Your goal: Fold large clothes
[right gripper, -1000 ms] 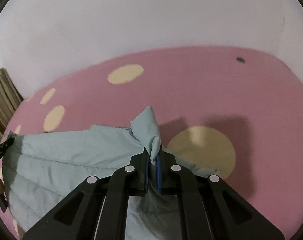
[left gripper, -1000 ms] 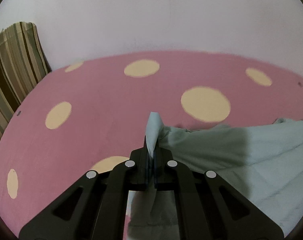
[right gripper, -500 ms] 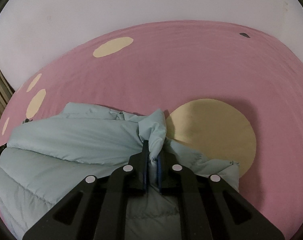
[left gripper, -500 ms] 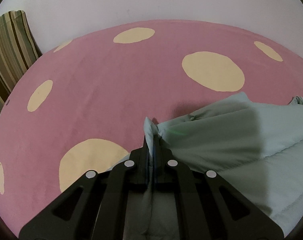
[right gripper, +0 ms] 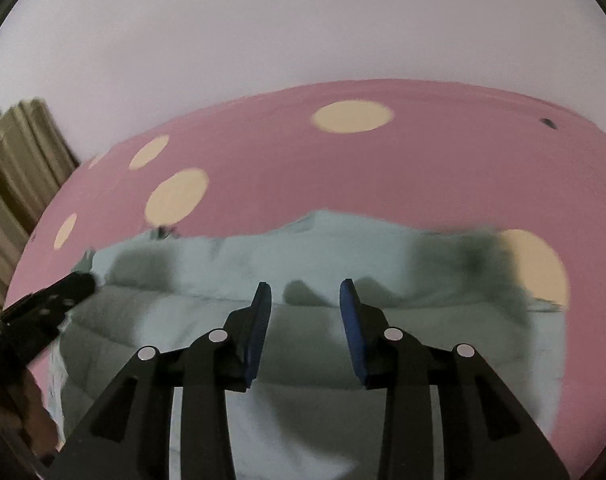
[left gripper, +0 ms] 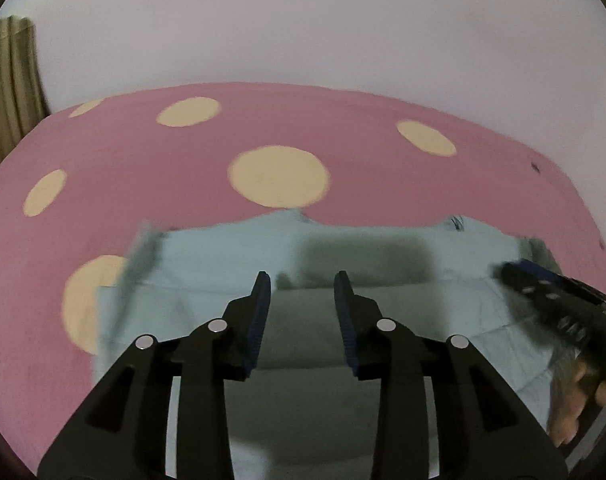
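Claws came first: the left claw [left gripper: 302,280] and right claw [right gripper: 305,286] had just been opening, jaws apart, nothing between them. Beyond lay the pale green garment [left gripper: 343,256], folded on the pink spotted bedcover [left gripper: 343,120]; backing off cleanly seemed wisest.

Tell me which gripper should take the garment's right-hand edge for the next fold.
Right, probably. The right gripper hangs open over the pale blue garment near its right edge by the yellow spot; the left gripper, also open and empty, sits toward the other side.
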Demonstrator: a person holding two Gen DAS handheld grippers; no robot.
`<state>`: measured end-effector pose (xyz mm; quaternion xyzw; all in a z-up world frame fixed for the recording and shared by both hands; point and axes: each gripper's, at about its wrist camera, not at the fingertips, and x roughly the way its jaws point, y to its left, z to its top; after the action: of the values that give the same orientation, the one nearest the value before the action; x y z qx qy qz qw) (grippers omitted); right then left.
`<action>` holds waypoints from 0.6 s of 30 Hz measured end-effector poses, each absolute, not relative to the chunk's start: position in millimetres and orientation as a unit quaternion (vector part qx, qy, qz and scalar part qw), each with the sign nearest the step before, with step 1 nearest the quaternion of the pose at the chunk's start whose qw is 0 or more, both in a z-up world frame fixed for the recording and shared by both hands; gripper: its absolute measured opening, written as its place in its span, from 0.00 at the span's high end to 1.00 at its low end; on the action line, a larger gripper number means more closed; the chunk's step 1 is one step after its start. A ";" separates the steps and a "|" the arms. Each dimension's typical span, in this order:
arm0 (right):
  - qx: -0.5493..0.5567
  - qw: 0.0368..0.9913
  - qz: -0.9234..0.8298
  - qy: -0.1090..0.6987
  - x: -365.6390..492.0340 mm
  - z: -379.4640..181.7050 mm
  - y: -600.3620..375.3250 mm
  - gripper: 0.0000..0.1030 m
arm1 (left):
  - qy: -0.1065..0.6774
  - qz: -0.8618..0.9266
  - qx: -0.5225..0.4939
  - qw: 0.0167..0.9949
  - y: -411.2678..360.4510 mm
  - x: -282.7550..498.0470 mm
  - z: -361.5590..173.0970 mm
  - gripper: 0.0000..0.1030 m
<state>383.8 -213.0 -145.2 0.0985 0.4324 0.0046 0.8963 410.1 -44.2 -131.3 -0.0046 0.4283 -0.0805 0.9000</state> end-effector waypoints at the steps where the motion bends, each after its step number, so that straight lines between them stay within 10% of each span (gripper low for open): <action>1: 0.093 0.894 0.003 0.438 387.9 -151.0 -207.3 0.65 | 0.435 -0.077 0.001 0.897 -51.0 414.0 -140.4 0.67; 18: 0.073 0.911 0.004 0.406 366.0 -151.8 -192.6 0.61 | 0.435 -0.074 -0.030 0.897 -51.6 397.3 -156.0 0.60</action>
<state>366.0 -192.6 -151.8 0.0735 0.4061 0.0039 0.9108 397.3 -51.6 -156.0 -0.0304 0.4346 -0.0739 0.8971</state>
